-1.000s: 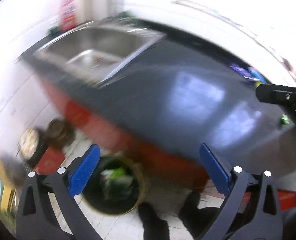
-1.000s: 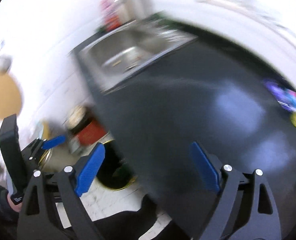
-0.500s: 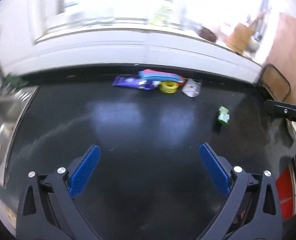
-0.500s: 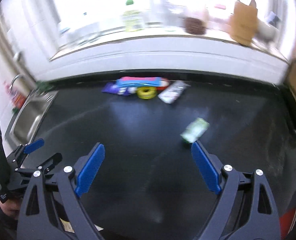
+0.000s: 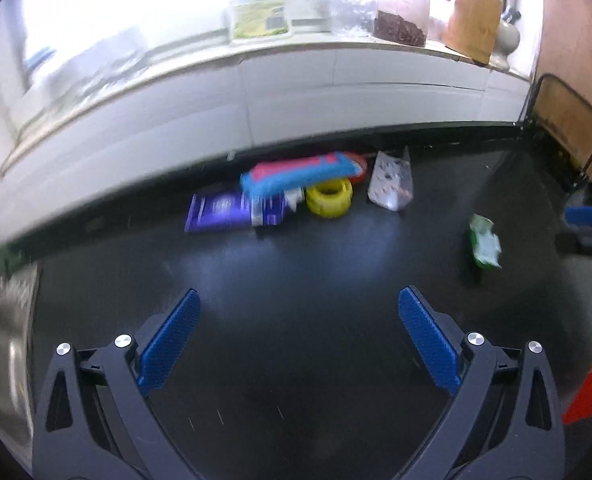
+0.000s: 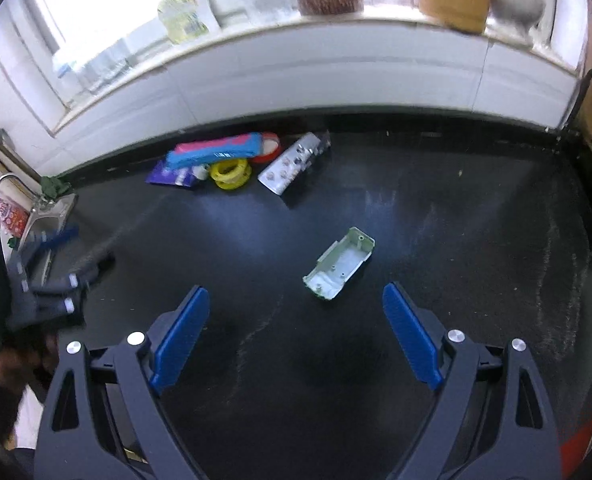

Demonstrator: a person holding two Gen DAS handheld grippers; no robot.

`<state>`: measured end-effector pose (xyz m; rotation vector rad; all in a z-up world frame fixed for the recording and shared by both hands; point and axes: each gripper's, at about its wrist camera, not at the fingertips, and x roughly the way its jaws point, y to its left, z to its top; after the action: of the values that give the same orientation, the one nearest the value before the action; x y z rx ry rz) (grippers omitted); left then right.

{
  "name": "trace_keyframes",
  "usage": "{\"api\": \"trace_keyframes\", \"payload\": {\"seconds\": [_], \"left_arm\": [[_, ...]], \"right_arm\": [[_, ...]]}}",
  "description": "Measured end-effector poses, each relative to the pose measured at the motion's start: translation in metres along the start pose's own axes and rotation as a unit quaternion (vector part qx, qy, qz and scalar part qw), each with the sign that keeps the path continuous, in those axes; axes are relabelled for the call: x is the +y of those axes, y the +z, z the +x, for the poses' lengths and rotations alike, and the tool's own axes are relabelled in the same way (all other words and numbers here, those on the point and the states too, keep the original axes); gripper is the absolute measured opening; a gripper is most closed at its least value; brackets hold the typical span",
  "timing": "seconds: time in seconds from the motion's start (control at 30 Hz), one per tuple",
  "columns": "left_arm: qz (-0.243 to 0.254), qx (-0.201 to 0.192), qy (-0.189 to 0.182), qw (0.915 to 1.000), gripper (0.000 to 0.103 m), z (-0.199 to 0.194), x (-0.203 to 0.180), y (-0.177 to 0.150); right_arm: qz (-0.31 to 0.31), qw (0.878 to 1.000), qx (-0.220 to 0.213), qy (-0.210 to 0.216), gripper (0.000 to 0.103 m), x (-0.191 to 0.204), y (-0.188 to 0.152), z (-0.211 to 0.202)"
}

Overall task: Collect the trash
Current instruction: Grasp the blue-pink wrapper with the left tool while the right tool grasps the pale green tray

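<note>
Both grippers hang over the dark counter (image 6: 436, 208) with nothing in them: the right gripper (image 6: 296, 308) has its blue pads (image 6: 412, 342) spread wide, and the left gripper (image 5: 298, 320) is just as wide apart, held further toward the sink (image 5: 0, 344). Closest to the right gripper, lying just ahead of it and a little right of its midline, is a small green carton (image 6: 340, 265), flattened and on its side, well apart from everything else. From the left gripper the same carton (image 5: 484, 242) sits off to the right. Back against the white wall (image 6: 336, 76) is the rest of the trash in a loose heap: a blue and pink packet (image 6: 216, 153) resting on top of a purple wrapper (image 6: 168, 176), a yellow ring (image 6: 232, 174) touching them, a red-rimmed lid (image 6: 270, 148) behind, and a silver pouch (image 6: 292, 162) just beside. The carton looks like the sensible first pick for the right gripper. To do it well I would turn the jaws so they close across the carton's narrow width rather than along its length, come down low enough that the pads catch its sides, and squeeze gently, since a crushed carton probably gives and could slip out. The heap should be taken from the top down, the packet first, so nothing slides.
</note>
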<state>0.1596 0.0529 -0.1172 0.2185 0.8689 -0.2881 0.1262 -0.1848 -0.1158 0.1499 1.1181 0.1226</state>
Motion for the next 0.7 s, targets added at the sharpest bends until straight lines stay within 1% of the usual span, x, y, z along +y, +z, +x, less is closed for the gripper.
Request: {"api": "trace_keyframes", "payload": {"seconds": [0.07,0.17,0.3,0.47,0.5,0.57,0.6,0.63,0.67,0.7], "left_arm": [[0.028,-0.012,0.003,0.9995,0.096,0.016,0.0,0.019],[0.072,-0.012,0.004,0.9973,0.096,0.051,-0.003,0.05],[0.115,0.003,-0.008,0.9933,0.096,0.102,-0.006,0.079],[0.154,0.029,-0.028,0.9873,0.096,0.152,-0.01,0.096],[0.157,0.034,-0.033,0.9864,0.096,0.159,-0.01,0.097],[0.163,0.041,-0.039,0.985,0.096,0.17,-0.01,0.098],[0.165,0.045,-0.044,0.9843,0.091,0.175,-0.009,0.099],[0.164,0.049,-0.05,0.984,0.087,0.178,-0.009,0.099],[0.159,0.057,-0.059,0.9838,0.073,0.181,-0.007,0.1],[0.154,0.065,-0.066,0.9837,0.058,0.183,-0.006,0.101]], "right_arm": [[0.008,1.0,0.013,-0.003,0.086,-0.004,0.003,0.016],[0.019,0.999,0.036,-0.007,0.086,-0.011,0.01,0.042],[0.027,0.998,0.063,-0.007,0.086,-0.018,0.021,0.071],[0.03,0.996,0.083,-0.005,0.086,-0.023,0.028,0.092],[0.03,0.996,0.085,-0.006,0.085,-0.023,0.028,0.094],[0.03,0.995,0.093,-0.006,0.08,-0.023,0.028,0.1],[0.03,0.995,0.096,-0.007,0.076,-0.024,0.027,0.102],[0.031,0.995,0.099,-0.006,0.069,-0.025,0.026,0.103],[0.031,0.994,0.102,-0.004,0.063,-0.026,0.027,0.104],[0.032,0.994,0.105,-0.002,0.054,-0.028,0.027,0.104]]}}
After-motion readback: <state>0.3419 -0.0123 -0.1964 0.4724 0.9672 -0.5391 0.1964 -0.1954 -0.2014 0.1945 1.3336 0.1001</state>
